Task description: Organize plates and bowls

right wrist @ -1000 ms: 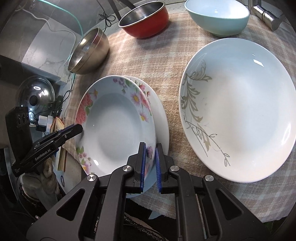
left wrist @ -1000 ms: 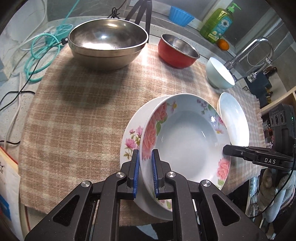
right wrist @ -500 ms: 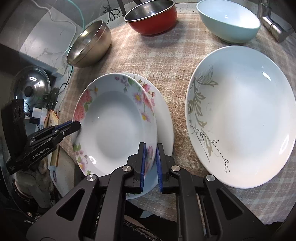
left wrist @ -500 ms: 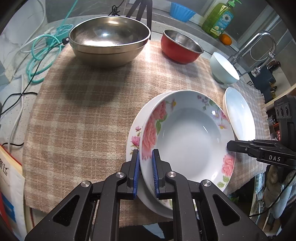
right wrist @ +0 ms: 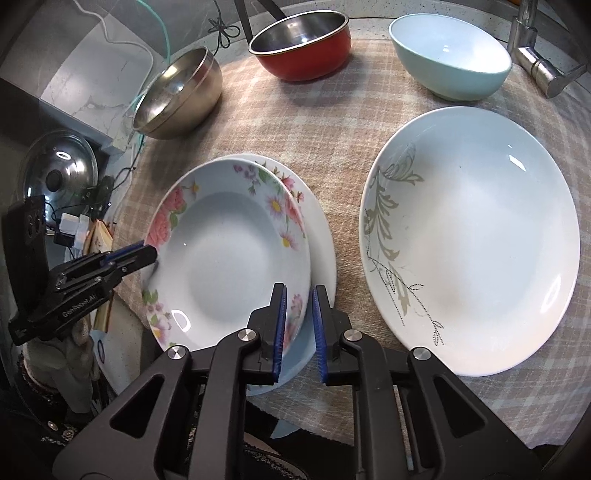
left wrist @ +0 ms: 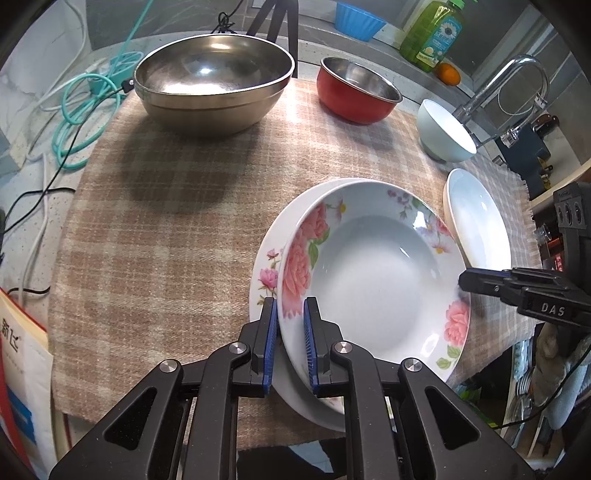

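Note:
A deep floral plate (left wrist: 373, 273) lies nested, a little tilted, on a second floral plate (left wrist: 266, 273) on the plaid cloth (left wrist: 166, 221). My left gripper (left wrist: 290, 306) is shut on its near-left rim, blue pads on either side. In the right wrist view the same plate (right wrist: 221, 266) has its near rim between the pads of my right gripper (right wrist: 298, 295), which stand narrowly around it. Each gripper shows in the other's view, at opposite rims: the right gripper (left wrist: 463, 282) and the left gripper (right wrist: 147, 254). The lower plate (right wrist: 321, 236) peeks out at the right.
At the back stand a large steel bowl (left wrist: 214, 81), a red bowl (left wrist: 354, 92) and a pale blue bowl (left wrist: 443, 133). A white plate with a grey leaf pattern (right wrist: 472, 236) lies right of the floral pair. Faucet (left wrist: 517, 74), soap bottle (left wrist: 432, 33), teal cables (left wrist: 85, 107).
The upper floral plate has settled a little lower onto the plate beneath. The right gripper's pads stand slightly wider apart than before. The left grip looks the same.

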Demonstrator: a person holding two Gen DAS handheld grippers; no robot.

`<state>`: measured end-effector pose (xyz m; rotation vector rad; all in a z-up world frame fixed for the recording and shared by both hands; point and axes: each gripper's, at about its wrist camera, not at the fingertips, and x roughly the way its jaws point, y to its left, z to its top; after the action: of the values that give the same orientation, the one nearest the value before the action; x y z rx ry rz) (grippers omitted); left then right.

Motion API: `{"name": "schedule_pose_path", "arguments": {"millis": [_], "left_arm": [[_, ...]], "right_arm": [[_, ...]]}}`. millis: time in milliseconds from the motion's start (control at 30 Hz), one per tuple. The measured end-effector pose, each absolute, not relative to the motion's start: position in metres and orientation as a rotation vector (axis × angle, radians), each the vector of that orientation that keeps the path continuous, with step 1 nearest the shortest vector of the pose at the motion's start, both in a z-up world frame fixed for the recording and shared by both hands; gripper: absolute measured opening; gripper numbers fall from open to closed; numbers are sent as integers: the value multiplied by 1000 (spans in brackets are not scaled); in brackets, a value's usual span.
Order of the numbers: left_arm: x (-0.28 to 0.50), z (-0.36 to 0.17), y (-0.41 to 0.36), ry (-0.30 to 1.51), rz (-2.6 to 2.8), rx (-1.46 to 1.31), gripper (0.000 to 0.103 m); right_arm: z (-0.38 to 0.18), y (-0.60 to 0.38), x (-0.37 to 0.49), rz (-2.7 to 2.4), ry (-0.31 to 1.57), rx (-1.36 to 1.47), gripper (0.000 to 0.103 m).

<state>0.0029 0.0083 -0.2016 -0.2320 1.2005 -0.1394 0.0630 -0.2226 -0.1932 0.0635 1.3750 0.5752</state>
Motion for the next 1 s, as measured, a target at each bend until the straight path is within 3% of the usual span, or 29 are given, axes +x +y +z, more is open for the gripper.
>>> {"name": "schedule_pose_path", "arguments": {"millis": [533,1000], "left_arm": [[3,-172,21,1121,-119,-249,14],[36,-166,-34,1103,-228,-208,14]], "right_arm": [[-159,-281,65,465,1240,131,14],[-162,-361,70,317,1161,183,20]]}}
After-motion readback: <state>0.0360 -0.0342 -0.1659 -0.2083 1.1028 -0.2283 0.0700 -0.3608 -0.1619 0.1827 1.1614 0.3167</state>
